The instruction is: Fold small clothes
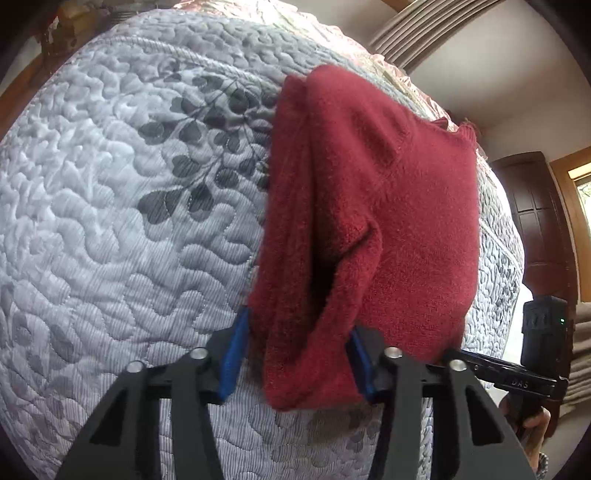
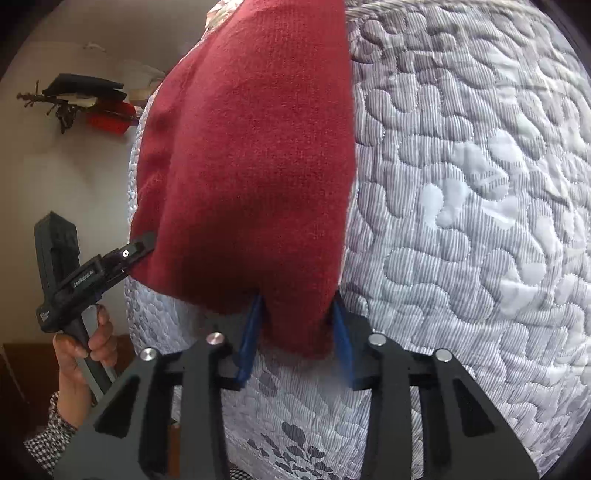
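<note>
Here, spread across a quilted grey bedcover [image 1: 110, 221] with dark leaf prints: a red knitted garment [image 1: 369, 206], partly folded, lying toward the bed's edge. Clamped on the near hem by the left gripper [image 1: 295, 354], blue pads on either side with a fold of cloth between them. Pinched likewise at another corner of the hem by the right gripper [image 2: 295, 332], blue fingers [image 2: 249, 332] pressing the wool from both sides. Off to one side in the right wrist view, a hand [image 2: 83, 347] in a checked sleeve around the other tool's handle. Beyond the bed: pale wall, a dark wooden door [image 1: 535, 214], pleated curtain [image 1: 424, 26], and a wall hook [image 2: 85, 99] holding dark and red items.
</note>
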`<state>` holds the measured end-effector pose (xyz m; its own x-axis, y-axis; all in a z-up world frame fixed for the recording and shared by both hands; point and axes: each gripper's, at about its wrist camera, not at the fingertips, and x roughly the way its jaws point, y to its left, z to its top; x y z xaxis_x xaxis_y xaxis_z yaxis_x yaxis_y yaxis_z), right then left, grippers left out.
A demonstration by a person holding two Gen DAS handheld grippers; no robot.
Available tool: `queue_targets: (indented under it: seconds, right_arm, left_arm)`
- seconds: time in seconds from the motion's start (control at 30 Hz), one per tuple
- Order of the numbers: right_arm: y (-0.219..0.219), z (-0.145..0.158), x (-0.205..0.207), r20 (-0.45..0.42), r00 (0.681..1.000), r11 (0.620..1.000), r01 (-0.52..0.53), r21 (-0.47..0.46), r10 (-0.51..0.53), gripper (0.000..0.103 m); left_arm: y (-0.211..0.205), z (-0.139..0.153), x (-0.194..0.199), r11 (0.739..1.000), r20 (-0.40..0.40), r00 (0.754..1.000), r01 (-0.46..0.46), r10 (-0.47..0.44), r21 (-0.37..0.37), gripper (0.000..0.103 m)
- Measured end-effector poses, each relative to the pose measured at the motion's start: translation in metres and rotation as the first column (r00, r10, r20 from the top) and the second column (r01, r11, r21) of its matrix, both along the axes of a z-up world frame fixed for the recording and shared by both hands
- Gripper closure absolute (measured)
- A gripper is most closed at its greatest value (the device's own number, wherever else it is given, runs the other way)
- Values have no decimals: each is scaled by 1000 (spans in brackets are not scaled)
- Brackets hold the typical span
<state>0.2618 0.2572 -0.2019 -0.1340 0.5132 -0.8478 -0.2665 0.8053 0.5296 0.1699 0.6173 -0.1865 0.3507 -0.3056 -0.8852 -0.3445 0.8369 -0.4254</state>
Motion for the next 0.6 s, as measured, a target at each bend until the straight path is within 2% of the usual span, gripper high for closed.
queue_targets:
  seconds: [0.03, 0.1, 0.2, 0.3, 0.37, 0.47, 0.53, 0.57, 0.6]
  right_arm:
    - [6, 8, -2, 32, 999, 1000, -28, -13, 29, 80]
    - [7, 24, -4, 72, 996, 999, -49, -6, 50, 85]
    - [10, 40, -8, 121, 989, 996, -82, -19, 84, 90]
    - [13, 24, -11, 108, 987, 990, -107, -93, 117, 96]
    - [13, 4, -8, 58, 994, 991, -86, -98, 92, 96]
    - [17, -4, -6, 45, 995, 993, -83, -83, 86, 95]
    - [18, 2, -10, 52, 993, 991, -105, -84, 109, 92]
    - [3, 6, -14, 55, 991, 990, -115, -84, 120, 87]
    - [0, 10, -10, 59, 990, 989, -125, -77, 129, 78]
  left_arm:
    - [1, 1, 0, 1000, 0, 1000, 1, -1, -1, 72]
    - [3, 10, 0, 1000, 26, 1000, -1, 1, -10, 79]
    - [3, 23, -4, 999, 76, 997, 14, -17, 31, 81]
    - [-1, 11, -5, 997, 52, 998, 38, -42, 68, 81]
    - [-3, -5, -5, 995, 30, 999, 42, -44, 86, 80]
    - [-7, -15, -2, 994, 28, 999, 40, -43, 103, 76]
    - [-9, -11, -1, 994, 22, 998, 48, -50, 98, 66]
    - [-9, -7, 0, 994, 18, 998, 56, -58, 97, 63]
    - [-9, -2, 2, 993, 17, 998, 60, -62, 101, 59]
